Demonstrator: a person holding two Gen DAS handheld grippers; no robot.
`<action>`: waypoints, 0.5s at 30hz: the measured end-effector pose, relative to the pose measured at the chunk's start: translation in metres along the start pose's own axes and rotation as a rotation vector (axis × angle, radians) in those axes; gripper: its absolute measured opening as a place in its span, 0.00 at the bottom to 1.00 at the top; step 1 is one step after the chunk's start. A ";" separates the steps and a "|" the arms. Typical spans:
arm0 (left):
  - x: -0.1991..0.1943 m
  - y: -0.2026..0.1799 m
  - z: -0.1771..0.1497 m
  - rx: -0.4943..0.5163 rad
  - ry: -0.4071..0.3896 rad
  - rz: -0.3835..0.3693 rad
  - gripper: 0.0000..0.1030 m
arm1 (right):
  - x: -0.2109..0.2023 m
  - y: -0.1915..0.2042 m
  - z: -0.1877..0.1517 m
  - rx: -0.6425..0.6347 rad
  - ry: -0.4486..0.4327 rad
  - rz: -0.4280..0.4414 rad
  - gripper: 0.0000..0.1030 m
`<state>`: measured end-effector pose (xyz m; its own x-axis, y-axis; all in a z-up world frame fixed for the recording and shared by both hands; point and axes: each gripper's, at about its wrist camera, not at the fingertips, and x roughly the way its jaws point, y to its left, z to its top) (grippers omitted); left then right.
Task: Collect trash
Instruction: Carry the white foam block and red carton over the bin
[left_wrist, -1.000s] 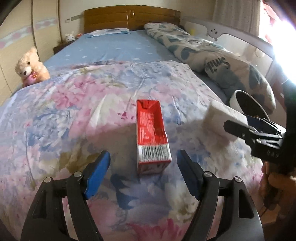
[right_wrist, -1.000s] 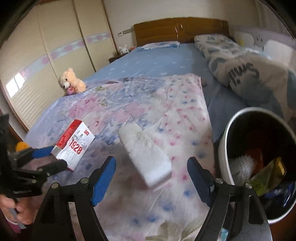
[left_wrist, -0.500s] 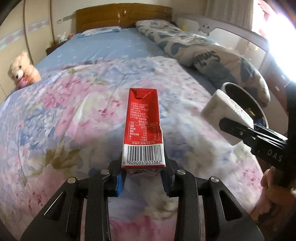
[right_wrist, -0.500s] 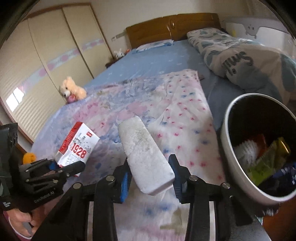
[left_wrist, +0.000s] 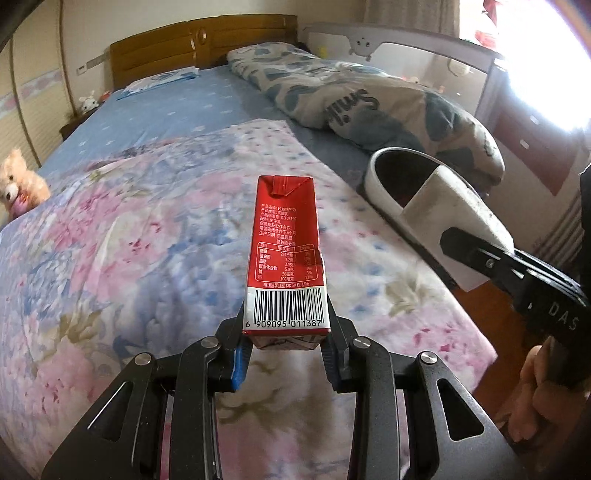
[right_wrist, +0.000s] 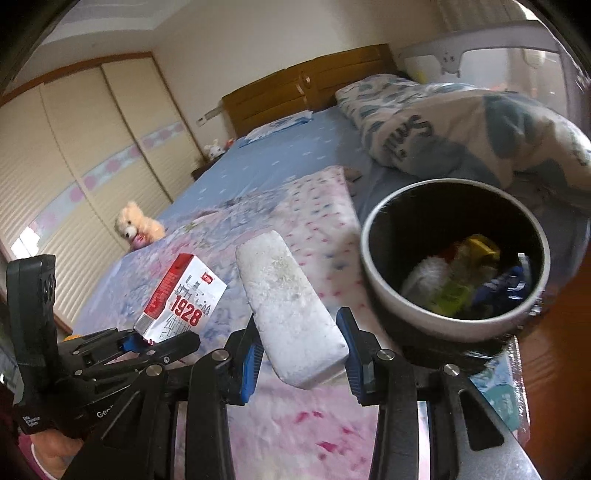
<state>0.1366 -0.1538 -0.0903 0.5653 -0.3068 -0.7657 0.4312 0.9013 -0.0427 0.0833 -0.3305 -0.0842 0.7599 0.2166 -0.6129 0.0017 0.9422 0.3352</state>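
Observation:
My left gripper (left_wrist: 286, 341) is shut on the barcode end of a red milk carton (left_wrist: 284, 254), held off the floral quilt. The same carton (right_wrist: 183, 295) shows at the left of the right wrist view, in the left gripper (right_wrist: 142, 341). My right gripper (right_wrist: 299, 356) is shut on a white foam block (right_wrist: 290, 308), also lifted. That block (left_wrist: 448, 218) appears at the right of the left wrist view, partly covering the white trash bin (left_wrist: 384, 173). The bin (right_wrist: 448, 328), with several wrappers inside, stands just right of the right gripper.
A floral quilt (left_wrist: 129, 258) covers the near part of the bed, with a blue sheet (left_wrist: 177, 110) beyond. A rolled duvet (left_wrist: 369, 107) lies behind the bin. A teddy bear (right_wrist: 138, 227) sits at the bed's left edge. A hand (left_wrist: 543, 402) holds the right gripper's handle.
Both grippers closed, the left on the carton and the right on the foam block, then lifted them off the quilt. Both have moved toward the bin, which now looks nearer.

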 end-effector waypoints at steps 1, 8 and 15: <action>-0.001 -0.003 0.001 0.005 -0.001 -0.004 0.29 | -0.003 -0.002 0.000 0.003 -0.007 -0.006 0.38; -0.003 -0.027 0.009 0.045 -0.017 -0.009 0.29 | -0.024 -0.026 0.003 0.042 -0.049 -0.049 0.38; -0.003 -0.049 0.020 0.082 -0.028 -0.027 0.29 | -0.035 -0.047 0.003 0.082 -0.068 -0.084 0.38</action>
<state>0.1278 -0.2032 -0.0730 0.5713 -0.3404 -0.7468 0.5025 0.8645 -0.0096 0.0582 -0.3836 -0.0764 0.7975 0.1176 -0.5918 0.1181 0.9315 0.3442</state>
